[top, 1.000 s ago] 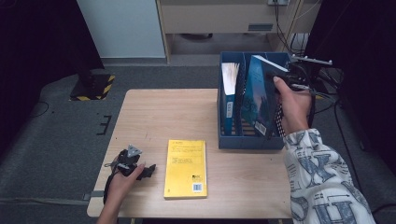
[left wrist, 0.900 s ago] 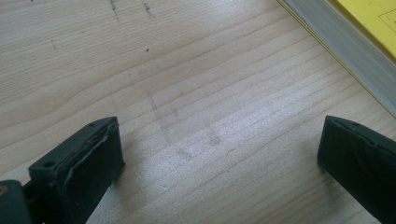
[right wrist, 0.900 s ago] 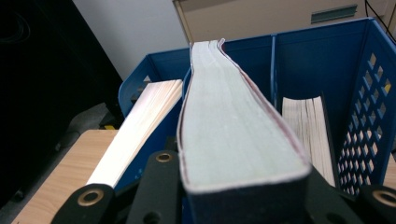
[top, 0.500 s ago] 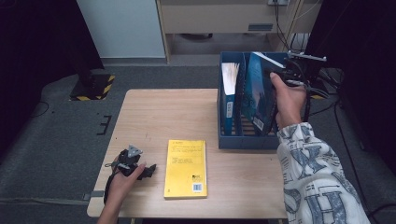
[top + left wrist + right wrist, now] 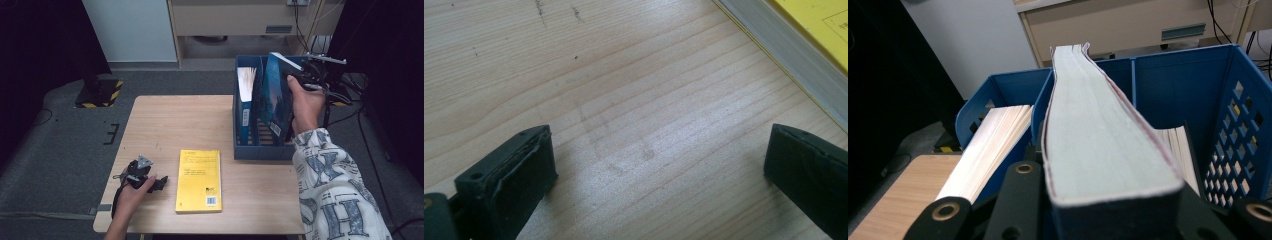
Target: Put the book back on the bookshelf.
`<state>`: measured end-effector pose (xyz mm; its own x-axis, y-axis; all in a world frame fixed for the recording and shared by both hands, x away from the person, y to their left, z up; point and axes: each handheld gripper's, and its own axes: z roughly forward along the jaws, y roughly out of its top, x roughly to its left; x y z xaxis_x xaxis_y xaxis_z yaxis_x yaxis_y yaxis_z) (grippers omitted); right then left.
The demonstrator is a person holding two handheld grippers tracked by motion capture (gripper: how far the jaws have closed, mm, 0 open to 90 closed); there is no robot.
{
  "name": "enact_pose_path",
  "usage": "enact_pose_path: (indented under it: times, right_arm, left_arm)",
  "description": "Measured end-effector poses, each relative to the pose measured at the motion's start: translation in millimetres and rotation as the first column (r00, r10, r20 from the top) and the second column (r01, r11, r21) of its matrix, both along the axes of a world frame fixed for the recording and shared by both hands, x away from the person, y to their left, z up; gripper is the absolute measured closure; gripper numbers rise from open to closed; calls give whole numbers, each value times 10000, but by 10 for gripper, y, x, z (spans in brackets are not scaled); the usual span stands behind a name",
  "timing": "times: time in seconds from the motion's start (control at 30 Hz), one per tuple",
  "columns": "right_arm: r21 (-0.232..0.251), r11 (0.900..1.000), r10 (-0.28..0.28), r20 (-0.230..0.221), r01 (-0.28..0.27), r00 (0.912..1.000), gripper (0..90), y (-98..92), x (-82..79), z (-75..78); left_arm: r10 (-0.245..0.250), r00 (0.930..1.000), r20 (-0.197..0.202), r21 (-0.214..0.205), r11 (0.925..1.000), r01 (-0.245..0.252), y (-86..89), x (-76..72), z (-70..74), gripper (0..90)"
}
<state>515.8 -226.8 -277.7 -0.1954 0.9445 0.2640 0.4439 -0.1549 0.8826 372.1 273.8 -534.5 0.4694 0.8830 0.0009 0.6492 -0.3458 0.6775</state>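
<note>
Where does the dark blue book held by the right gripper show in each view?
High view: the dark blue book stands tilted in the blue file box, upper right, by the right gripper.
Left gripper view: not in it; there lie the yellow book and the table.
Right gripper view: centre, page edge up.
Shared landmark: the blue file box.

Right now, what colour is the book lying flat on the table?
Yellow; the book shows best in the high view.
</note>
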Motion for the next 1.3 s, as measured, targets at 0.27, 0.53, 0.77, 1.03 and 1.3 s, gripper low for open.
enact_pose_path:
  times: [0.27, 0.53, 0.77, 1.03, 1.3]
  right_arm:
    - [-125, 9999, 43, 70, -42, 10000, 726, 76, 37, -16]
    - [-161, 9998, 141, 141, -139, 9998, 726, 109, 60, -45]
    - [-130, 9998, 168, 55, -167, 9998, 726, 172, 90, -78]
    - [-117, 9998, 131, -41, -131, 9999, 725, 201, 136, -142]
    - [-150, 9998, 120, -50, -121, 9999, 725, 226, 159, -198]
  left_arm:
    - [-15, 10000, -13, 9, 10000, 15, -3, 3, 1, 0]
    - [-26, 10000, -14, 6, 10000, 26, -5, 5, 2, 0]
    - [-38, 10000, -32, 17, 10000, 38, -6, 4, 3, 0]
    - [-60, 10000, -36, 22, 10000, 60, -6, 6, 4, 0]
    - [-85, 10000, -52, 37, 10000, 85, -9, 8, 5, 0]
